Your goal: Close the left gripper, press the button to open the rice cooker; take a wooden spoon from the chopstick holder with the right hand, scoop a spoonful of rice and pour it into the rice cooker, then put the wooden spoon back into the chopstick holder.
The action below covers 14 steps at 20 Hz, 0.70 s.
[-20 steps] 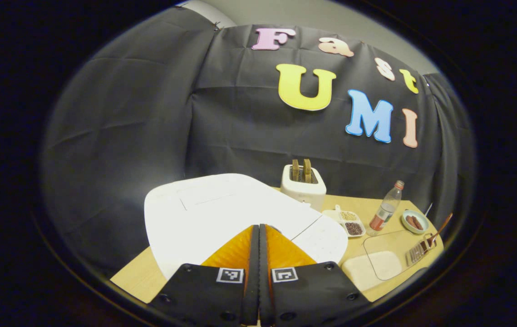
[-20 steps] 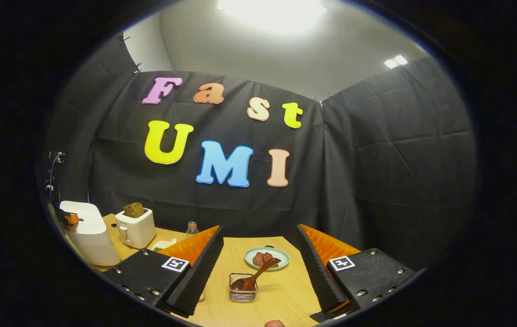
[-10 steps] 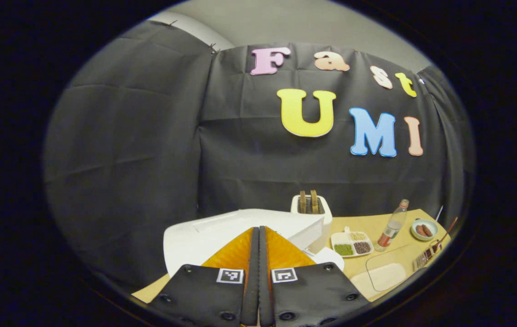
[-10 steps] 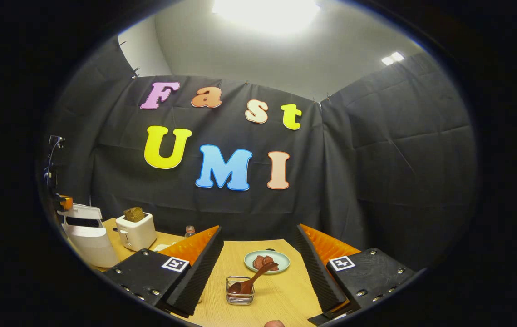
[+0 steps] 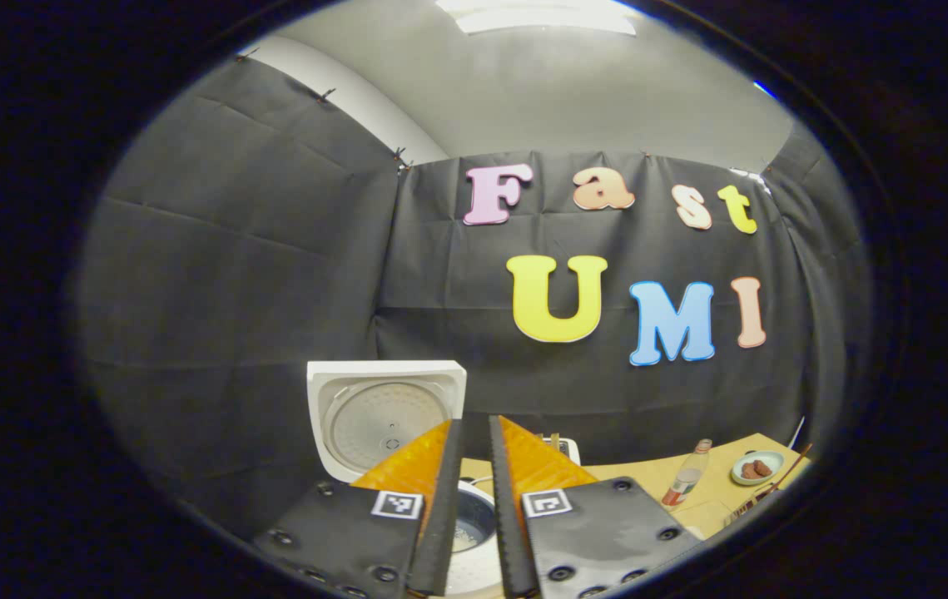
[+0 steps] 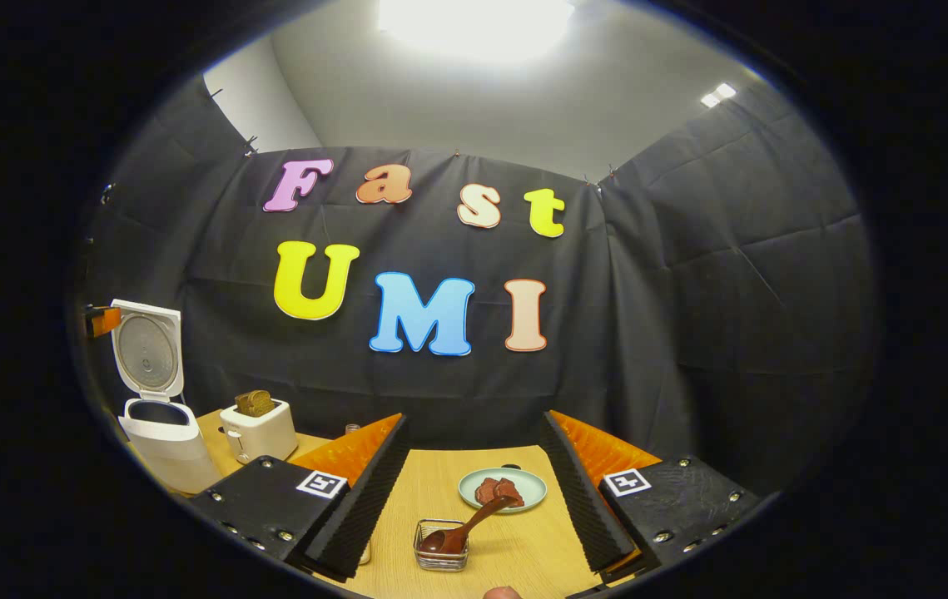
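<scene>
Left hand-held gripper [image 5: 474,507] now slightly parted (rice cooker [image 5: 382,416] lid up).

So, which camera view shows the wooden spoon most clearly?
The right gripper view: the wooden spoon leans in the wire holder between the open right gripper fingers. In the left gripper view it is a thin streak at the edge.

A recording booth set up as a mock kitchen: black cloth walls [image 6: 690,291] pinned at the seams close it in, under a bright ceiling light [image 6: 474,21]. At lower left, a wooden table [image 6: 515,541] carries a rice cooker [image 6: 161,437] and toaster [image 6: 257,428].
</scene>
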Available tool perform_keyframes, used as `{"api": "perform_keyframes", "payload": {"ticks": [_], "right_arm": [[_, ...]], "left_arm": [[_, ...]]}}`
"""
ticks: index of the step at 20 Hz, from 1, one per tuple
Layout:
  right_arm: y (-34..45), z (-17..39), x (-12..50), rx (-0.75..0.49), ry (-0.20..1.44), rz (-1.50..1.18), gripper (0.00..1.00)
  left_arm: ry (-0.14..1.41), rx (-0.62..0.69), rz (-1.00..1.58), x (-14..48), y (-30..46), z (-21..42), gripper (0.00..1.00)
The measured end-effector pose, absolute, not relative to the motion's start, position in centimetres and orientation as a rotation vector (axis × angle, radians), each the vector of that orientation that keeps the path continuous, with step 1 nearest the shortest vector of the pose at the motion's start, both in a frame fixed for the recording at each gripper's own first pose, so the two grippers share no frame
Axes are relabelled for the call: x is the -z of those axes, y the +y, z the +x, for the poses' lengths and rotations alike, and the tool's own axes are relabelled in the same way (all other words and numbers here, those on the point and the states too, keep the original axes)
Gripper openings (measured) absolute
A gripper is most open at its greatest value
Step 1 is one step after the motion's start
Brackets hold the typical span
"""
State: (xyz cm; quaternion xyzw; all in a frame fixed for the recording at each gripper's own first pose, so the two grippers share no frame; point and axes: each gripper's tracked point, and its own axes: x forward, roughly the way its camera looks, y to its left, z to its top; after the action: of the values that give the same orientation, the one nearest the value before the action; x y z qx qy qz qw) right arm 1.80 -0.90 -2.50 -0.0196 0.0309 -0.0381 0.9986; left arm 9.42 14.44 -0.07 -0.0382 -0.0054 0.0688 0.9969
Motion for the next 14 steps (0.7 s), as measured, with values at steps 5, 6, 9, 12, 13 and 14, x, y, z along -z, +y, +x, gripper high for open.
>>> {"api": "perform_keyframes", "payload": {"ticks": [5, 6, 9, 12, 13, 14], "right_arm": [[-2.4, 4.2, 3.8, 0.062, 0.091, 0.006, 0.96], [-2.8, 4.8, 4.4, 0.064, 0.105, 0.015, 0.96], [-4.0, 6.2, 5.7, 0.071, 0.133, 0.044, 0.96], [-5.0, 7.8, 8.1, 0.075, 0.185, 0.094, 0.96], [-5.2, 8.2, 9.0, 0.075, 0.211, 0.12, 0.96], [-5.3, 8.5, 10.0, 0.074, 0.237, 0.151, 0.96]], "left_arm": [[-0.041, -0.06, -0.067, -1.7, 9.7, 6.8, 0.95], [-0.043, -0.056, -0.054, -1.8, 8.9, 6.4, 0.91], [-0.053, -0.043, -0.041, -2.4, 6.5, 4.6, 0.93], [-0.057, -0.04, -0.035, -2.8, 5.3, 2.8, 0.98], [-0.057, -0.042, -0.034, -2.9, 5.2, 2.3, 0.98], [-0.055, -0.043, -0.035, -3.1, 5.0, 1.9, 0.98]]}}
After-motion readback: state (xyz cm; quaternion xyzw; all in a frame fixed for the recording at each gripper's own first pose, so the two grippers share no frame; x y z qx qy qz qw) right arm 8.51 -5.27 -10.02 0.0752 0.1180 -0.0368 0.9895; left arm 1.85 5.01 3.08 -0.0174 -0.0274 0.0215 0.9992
